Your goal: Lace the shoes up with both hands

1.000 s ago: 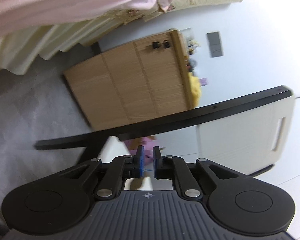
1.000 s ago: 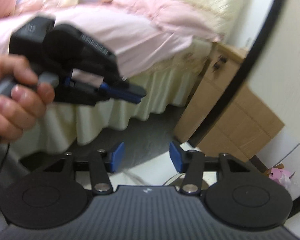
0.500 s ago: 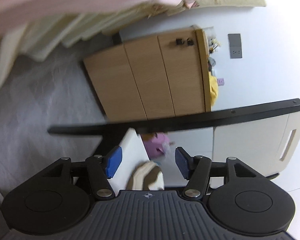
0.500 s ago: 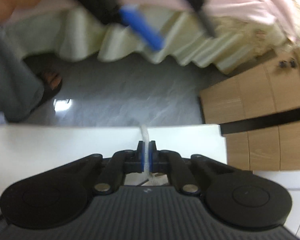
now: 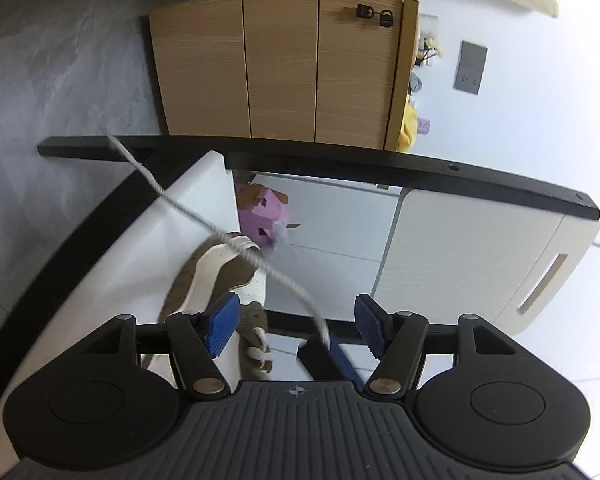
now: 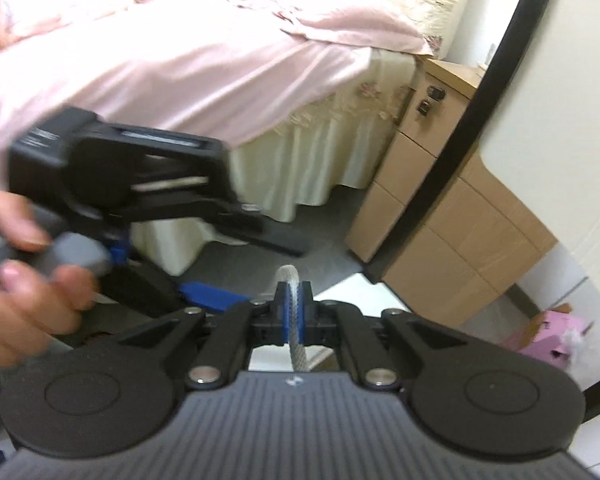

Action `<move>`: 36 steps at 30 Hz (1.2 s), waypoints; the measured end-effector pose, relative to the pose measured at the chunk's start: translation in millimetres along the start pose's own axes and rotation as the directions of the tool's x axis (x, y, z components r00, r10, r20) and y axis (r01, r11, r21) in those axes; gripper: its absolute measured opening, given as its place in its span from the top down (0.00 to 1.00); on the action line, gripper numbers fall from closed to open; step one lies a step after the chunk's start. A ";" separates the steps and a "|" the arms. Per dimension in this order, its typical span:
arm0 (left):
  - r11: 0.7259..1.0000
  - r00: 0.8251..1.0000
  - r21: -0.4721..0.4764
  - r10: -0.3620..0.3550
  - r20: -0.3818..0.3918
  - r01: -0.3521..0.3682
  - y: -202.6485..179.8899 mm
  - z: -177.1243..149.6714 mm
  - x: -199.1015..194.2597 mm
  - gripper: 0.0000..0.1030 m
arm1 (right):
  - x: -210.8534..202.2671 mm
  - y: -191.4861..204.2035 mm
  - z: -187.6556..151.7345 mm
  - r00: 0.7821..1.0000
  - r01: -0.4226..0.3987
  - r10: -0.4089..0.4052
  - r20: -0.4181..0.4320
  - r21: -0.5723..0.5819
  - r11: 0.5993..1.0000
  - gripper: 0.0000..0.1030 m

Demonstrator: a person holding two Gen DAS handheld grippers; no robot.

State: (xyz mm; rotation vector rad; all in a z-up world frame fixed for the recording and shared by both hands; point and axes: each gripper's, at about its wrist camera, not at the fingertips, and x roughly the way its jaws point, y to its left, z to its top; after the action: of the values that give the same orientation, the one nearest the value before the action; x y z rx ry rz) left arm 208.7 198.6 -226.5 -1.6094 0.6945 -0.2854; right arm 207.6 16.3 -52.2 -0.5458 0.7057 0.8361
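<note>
A home bedroom: a bed (image 6: pixel 204 52) with pink bedding and cream valance, beside a wooden bedside cabinet (image 5: pixel 278 66).

Shoe (image 5: pixel 216 276) on table (image 5: pixel 112 264) — cabinet (image 5: pixel 276 68) behind.

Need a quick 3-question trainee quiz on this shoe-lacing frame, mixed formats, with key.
1. True or false: the right gripper is shut on the white woven shoelace.
2. Multiple choice: the left gripper is A) shut on the lace, B) open, C) out of view.
3. Fill in: the brown-and-white sneaker lies on the white ____.

Key: 1 true; 2 B; 3 table.
</note>
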 end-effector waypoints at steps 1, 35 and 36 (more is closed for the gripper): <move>1.000 1.000 -0.010 -0.004 0.005 0.004 1.2 -0.9 1.8 0.38 | -4.8 2.2 -2.0 1.000 -0.010 0.010 0.004 0.004 1.000 0.96; 0.850 0.989 0.517 0.029 0.148 -0.102 -67.4 -11.3 -38.3 0.98 | -10.1 5.7 -2.0 0.987 -0.059 0.031 0.158 0.172 0.983 0.96; 0.863 0.986 0.494 0.022 0.166 -0.102 -65.1 -6.8 -43.3 0.98 | -11.4 4.5 -0.2 0.984 -0.072 0.041 0.171 0.184 0.980 0.96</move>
State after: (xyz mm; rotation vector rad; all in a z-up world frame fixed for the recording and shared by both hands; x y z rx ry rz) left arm 188.5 219.7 -153.7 -1.0927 0.4969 -0.2635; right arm 198.4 13.2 -44.6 -0.2818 0.6415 0.8468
